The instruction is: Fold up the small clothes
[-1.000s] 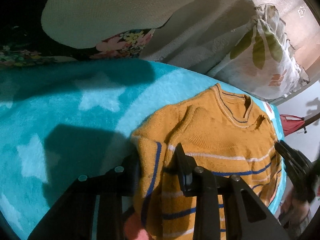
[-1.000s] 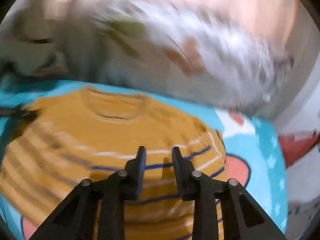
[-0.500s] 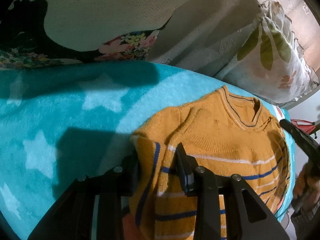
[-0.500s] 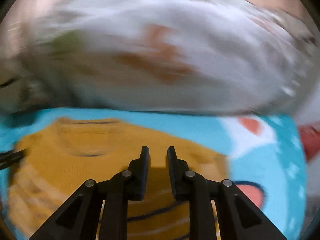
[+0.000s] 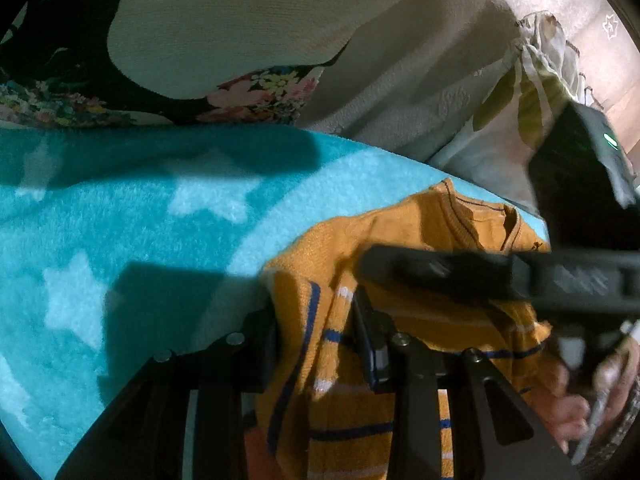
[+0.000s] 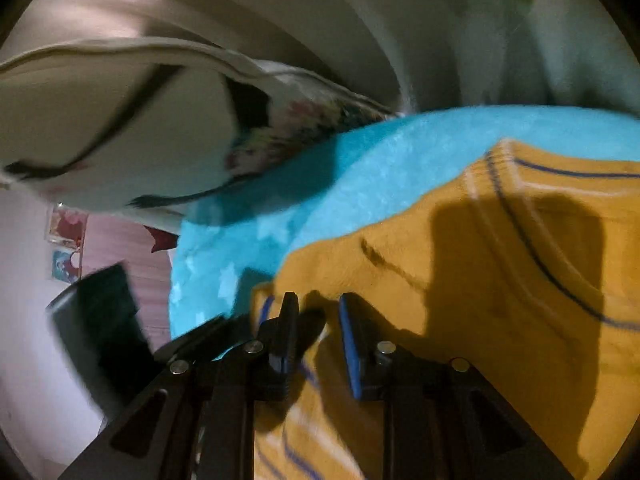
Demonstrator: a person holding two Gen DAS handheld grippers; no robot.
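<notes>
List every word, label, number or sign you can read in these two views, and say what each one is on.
No readable text in either view.
Small white star outline on the wall at the upper right of the left wrist view: a symbol, no letters.
Pictures on the pink wall in the right wrist view: too blurred to read.
Orange striped sweater, turquoise star blanket: patterns only, no lettering.

Left wrist view: we look forward along the left gripper, low and close over the striped orange sweater, facing the cushions.
Right wrist view: we sit close above the sweater's shoulder, tilted, facing the turquoise star blanket.
Shared: sweater, blanket, floral cushion.
</notes>
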